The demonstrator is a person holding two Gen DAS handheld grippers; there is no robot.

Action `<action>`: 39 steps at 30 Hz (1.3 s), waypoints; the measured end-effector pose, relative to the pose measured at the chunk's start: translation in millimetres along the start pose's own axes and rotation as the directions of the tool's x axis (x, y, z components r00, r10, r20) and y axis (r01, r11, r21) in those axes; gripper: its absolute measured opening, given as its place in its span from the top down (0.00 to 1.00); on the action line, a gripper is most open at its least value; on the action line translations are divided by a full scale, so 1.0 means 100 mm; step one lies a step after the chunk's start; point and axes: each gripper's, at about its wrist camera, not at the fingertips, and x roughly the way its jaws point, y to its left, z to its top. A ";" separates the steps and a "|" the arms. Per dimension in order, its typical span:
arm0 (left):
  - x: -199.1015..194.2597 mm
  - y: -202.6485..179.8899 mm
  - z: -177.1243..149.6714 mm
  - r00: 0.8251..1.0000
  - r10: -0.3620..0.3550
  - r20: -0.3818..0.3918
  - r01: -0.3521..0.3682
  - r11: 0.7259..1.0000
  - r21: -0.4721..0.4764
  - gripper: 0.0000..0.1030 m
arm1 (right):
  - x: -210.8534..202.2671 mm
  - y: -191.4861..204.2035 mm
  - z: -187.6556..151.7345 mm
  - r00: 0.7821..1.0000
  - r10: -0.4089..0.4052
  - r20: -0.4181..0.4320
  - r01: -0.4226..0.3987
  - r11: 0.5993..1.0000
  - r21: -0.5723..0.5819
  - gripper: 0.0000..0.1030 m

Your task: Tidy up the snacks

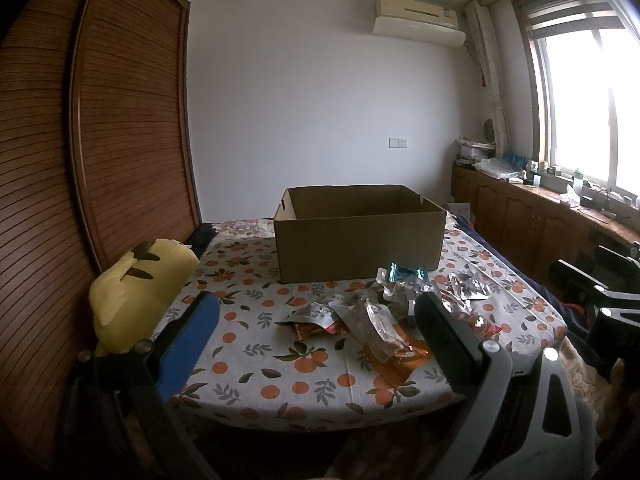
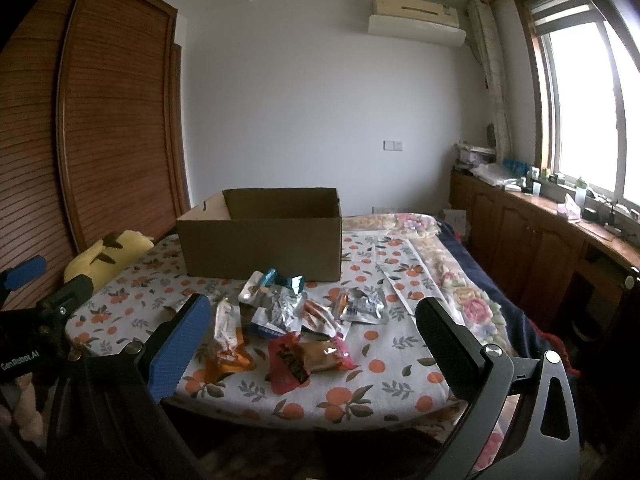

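Note:
An open brown cardboard box (image 1: 360, 236) stands on a table with an orange-print cloth (image 1: 280, 392); it also shows in the right wrist view (image 2: 260, 240). Several snack packets lie in a heap in front of it: silver ones (image 1: 468, 286), an orange one (image 1: 396, 356), a teal one (image 2: 280, 280), a red one (image 2: 286, 362). My left gripper (image 1: 316, 316) is open and empty, held before the table's near edge. My right gripper (image 2: 314, 316) is open and empty, also short of the heap.
A yellow plush toy (image 1: 132, 292) lies at the table's left edge by the brown slatted wardrobe (image 1: 120, 120). A bed with floral bedding (image 2: 460, 280) lies right of the table. Wooden cabinets (image 2: 540, 232) with clutter run under the window.

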 end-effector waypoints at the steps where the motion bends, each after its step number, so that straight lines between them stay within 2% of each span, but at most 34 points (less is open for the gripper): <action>1: 0.00 0.00 -0.01 1.000 0.000 0.000 0.000 1.000 0.001 0.04 | 0.00 0.00 0.00 1.000 -0.001 0.001 0.001 1.000 0.001 0.00; 28: 0.02 0.02 -0.03 1.000 -0.019 -0.007 0.018 1.000 -0.012 0.04 | 0.04 0.00 -0.02 1.000 0.011 -0.015 -0.011 1.000 -0.005 0.00; 33: 0.28 0.00 -0.09 0.995 -0.054 -0.079 0.054 0.999 0.005 0.04 | 0.21 0.01 -0.05 0.999 0.022 -0.049 -0.023 1.000 -0.020 0.00; 39: 0.71 0.00 -0.20 0.981 -0.082 -0.178 0.086 0.996 0.015 0.04 | 0.52 -0.03 -0.12 0.995 0.023 -0.095 -0.027 0.999 -0.033 0.00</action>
